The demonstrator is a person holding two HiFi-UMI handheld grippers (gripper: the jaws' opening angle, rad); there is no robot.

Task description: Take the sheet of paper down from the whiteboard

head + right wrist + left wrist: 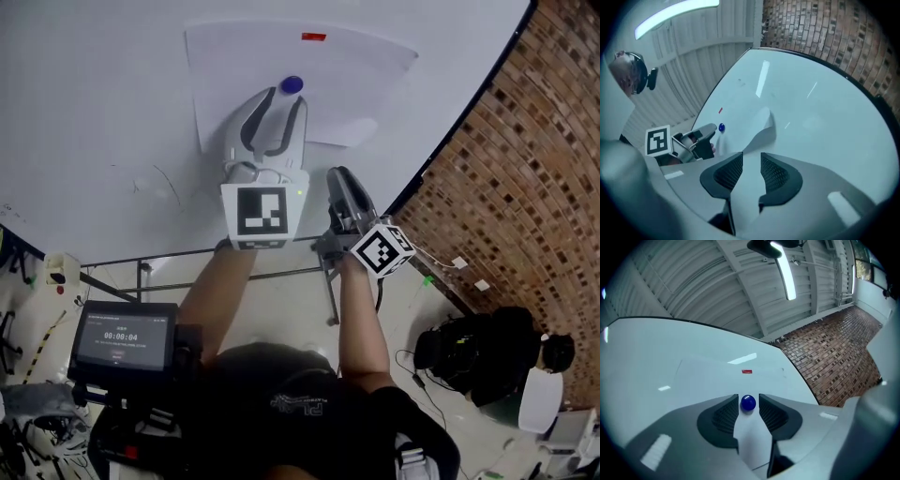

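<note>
A white sheet of paper hangs on the whiteboard, with a small red magnet at its top edge and a round blue magnet lower down. My left gripper points up at the board, open, and the blue magnet sits between its fingertips with a thin gap on each side. My right gripper is to the right and lower, also open. In the right gripper view the sheet's lower corner curls off the board just ahead of the jaws, not pinched.
A brick wall meets the board's right edge. The board's stand legs are below it. A device with a lit screen is at the lower left, and a seated person at the lower right.
</note>
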